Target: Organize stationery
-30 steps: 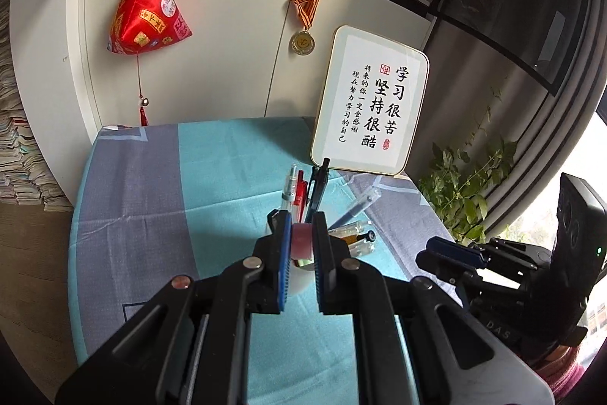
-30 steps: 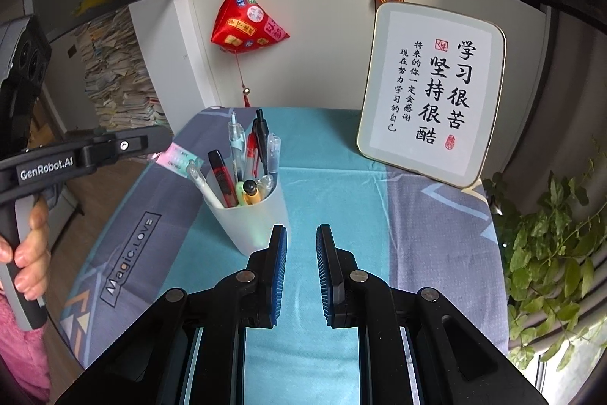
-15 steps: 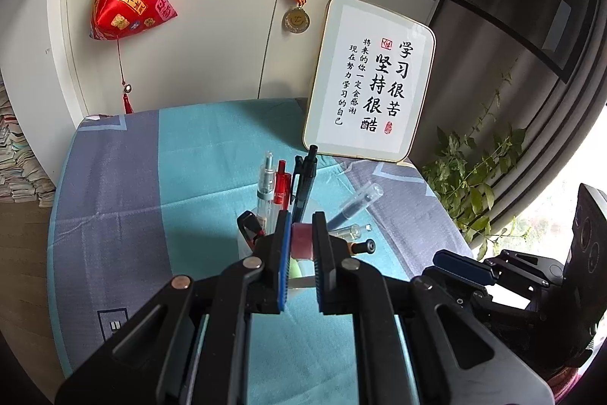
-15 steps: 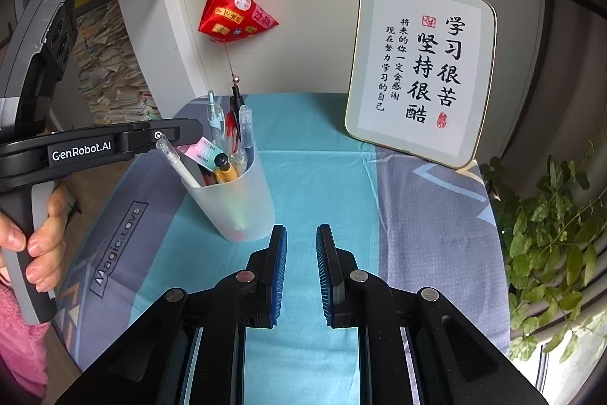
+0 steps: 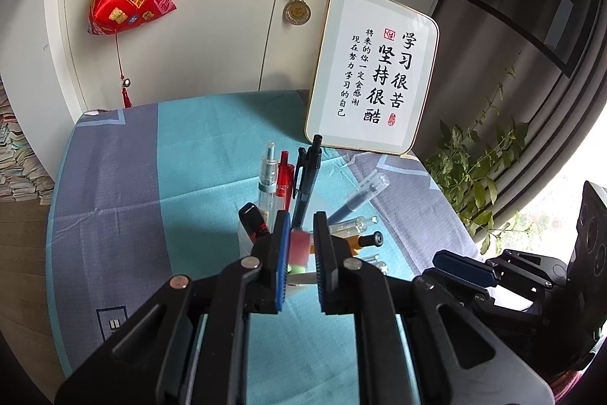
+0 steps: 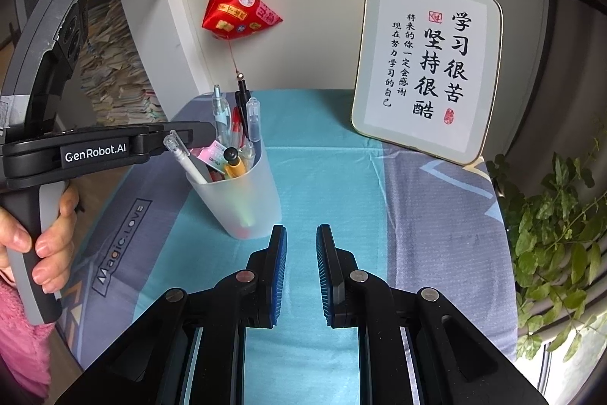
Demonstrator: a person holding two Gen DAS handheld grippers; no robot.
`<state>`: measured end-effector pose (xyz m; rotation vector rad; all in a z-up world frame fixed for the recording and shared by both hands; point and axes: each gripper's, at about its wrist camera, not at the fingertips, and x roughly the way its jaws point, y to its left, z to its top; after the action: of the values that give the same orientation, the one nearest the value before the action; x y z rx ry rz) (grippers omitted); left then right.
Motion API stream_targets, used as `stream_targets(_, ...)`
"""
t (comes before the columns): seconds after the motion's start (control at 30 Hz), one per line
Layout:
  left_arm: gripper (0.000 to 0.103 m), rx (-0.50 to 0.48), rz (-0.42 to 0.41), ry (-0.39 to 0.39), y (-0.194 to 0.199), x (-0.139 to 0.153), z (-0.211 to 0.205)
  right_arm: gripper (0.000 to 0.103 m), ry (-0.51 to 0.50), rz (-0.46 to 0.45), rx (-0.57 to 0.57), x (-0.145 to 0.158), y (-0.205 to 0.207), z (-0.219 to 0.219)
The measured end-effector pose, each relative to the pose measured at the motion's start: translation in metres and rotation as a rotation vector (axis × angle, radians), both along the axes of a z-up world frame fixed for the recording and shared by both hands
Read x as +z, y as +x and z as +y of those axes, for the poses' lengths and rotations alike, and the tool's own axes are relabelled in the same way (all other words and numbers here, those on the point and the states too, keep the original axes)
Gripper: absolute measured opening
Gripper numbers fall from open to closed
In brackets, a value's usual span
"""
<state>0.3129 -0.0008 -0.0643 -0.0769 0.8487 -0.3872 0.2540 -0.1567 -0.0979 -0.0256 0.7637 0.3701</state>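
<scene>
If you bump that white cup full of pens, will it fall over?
Probably fairly easily. The pen cup looks like thin frosted plastic, likely light, and narrows toward its base. Tall pens stick above the rim and lean sideways, so it may be top-heavy. The tablecloth might grip it, encouraging tipping over sliding.

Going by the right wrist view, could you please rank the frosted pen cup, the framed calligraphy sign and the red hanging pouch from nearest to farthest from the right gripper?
1. Frosted plastic pen cup, just ahead-left of the right gripper.
2. White framed calligraphy sign, propped at the table's far right.
3. Red pyramid-shaped fabric pouch, hanging on the wall behind.
</scene>
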Motion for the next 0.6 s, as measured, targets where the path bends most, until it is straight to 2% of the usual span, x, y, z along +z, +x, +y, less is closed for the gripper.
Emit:
stream_targets(0.1, 0.023, 0.005, -0.009, 0.007, -0.003, 0.001, 0.0, 0.016, 0.002, 0.005, 0.003, -0.001, 0.001, 0.002)
stream_targets(0.3, 0.024, 0.014, -0.073, 0.053, -0.02, 0.008, 0.002, 0.016, -0.004, 0.006, 0.011, 0.001, 0.0, 0.009)
stream_targets(0.47, 0.03, 0.011, -0.134, 0.103, -0.04, 0.013, 0.001, 0.016, -0.011, -0.012, 0.014, 0.008, -0.007, 0.014)
stream_targets(0.6, 0.041, 0.009, -0.172, 0.102, -0.058, 0.021, 0.004, 0.016, -0.006, -0.019, 0.01, 0.013, -0.014, 0.017)
